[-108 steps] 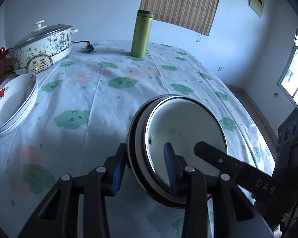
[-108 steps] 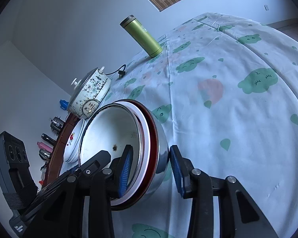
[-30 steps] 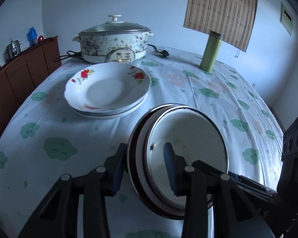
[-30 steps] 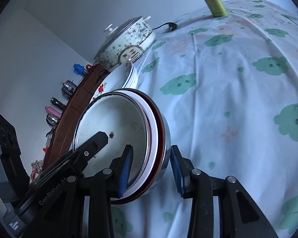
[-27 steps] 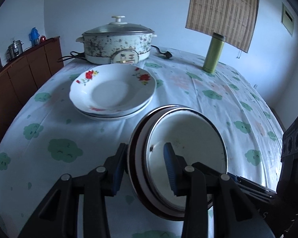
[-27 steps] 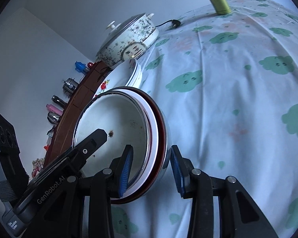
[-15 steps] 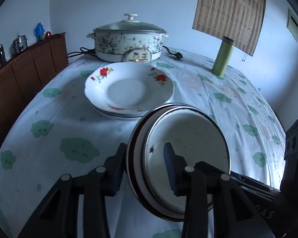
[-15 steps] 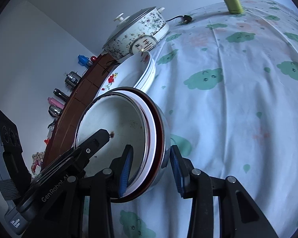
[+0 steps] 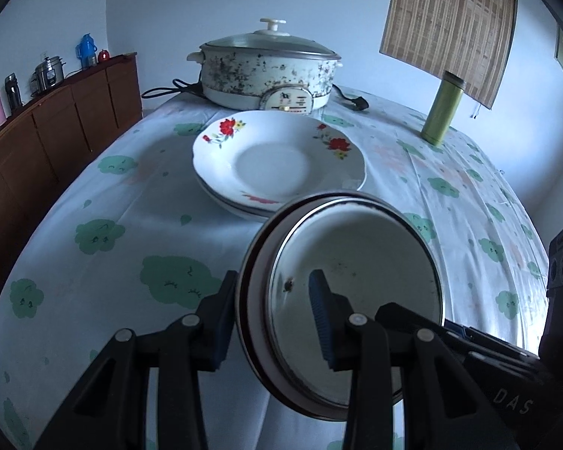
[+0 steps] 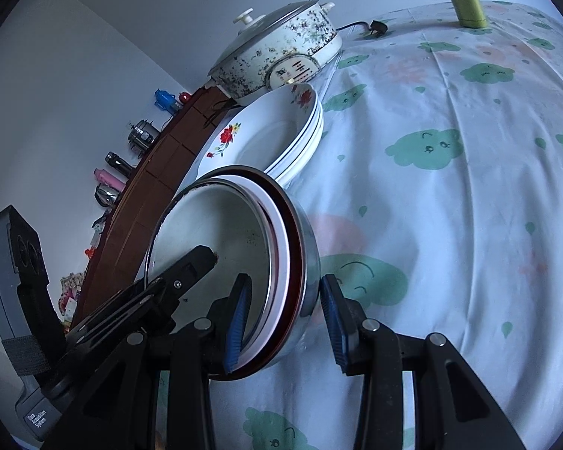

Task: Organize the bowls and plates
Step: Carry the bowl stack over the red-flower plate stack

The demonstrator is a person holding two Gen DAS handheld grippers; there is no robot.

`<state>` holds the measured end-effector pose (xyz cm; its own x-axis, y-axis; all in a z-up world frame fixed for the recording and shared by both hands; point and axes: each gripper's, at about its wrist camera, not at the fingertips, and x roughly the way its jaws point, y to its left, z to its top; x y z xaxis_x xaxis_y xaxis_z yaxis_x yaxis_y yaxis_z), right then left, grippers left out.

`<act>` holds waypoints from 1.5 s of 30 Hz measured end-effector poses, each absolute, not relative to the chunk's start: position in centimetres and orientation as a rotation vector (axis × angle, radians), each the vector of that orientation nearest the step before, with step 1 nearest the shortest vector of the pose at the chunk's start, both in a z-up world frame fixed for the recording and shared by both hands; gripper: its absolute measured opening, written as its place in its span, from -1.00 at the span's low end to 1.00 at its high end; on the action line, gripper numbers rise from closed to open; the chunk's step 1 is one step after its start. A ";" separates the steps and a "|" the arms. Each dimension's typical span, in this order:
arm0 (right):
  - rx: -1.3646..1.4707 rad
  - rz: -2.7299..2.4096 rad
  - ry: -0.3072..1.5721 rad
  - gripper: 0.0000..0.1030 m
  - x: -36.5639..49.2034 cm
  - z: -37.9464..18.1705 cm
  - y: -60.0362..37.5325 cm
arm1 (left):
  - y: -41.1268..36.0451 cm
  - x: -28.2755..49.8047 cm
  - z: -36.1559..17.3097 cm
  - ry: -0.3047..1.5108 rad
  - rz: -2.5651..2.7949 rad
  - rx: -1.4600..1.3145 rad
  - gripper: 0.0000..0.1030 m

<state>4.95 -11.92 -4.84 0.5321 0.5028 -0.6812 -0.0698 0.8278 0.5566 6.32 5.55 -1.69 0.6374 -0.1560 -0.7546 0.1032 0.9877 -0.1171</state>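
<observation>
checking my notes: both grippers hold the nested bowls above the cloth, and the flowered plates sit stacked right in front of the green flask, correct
Not quite. In the left wrist view the flowered plates sit stacked in front of the electric pot; the green flask stands apart on the right. Both grippers do hold the nested bowls.

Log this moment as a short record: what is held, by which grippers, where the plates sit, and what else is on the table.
held: stack of bowls, nested, metal one outermost
left gripper: shut on the stack's rim, one finger inside, one outside
right gripper: shut on the opposite rim
plates: floral, stacked on the tablecloth, just beyond the bowls
behind plates: electric pot, lid on
far right: green flask, upright
left of table: wooden sideboard
</observation>
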 end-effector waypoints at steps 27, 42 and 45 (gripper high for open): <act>0.483 0.444 0.988 -0.20 7.2 -3.7 -9.3 | 8.0 7.4 -0.1 0.855 -0.087 -0.068 -0.29; 0.491 0.438 0.960 -0.20 8.5 -1.6 -10.2 | 6.8 9.2 1.6 0.830 -0.093 -0.034 -0.29; 0.492 0.432 0.959 -0.20 8.9 -1.4 -10.4 | 6.7 9.9 1.7 0.833 -0.096 -0.036 -0.29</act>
<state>8.92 -10.37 -1.38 0.5063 0.5514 -0.6630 -0.1306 0.8090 0.5731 9.85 6.67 1.74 0.6687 -0.0993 -0.7368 0.0707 0.9950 -0.0699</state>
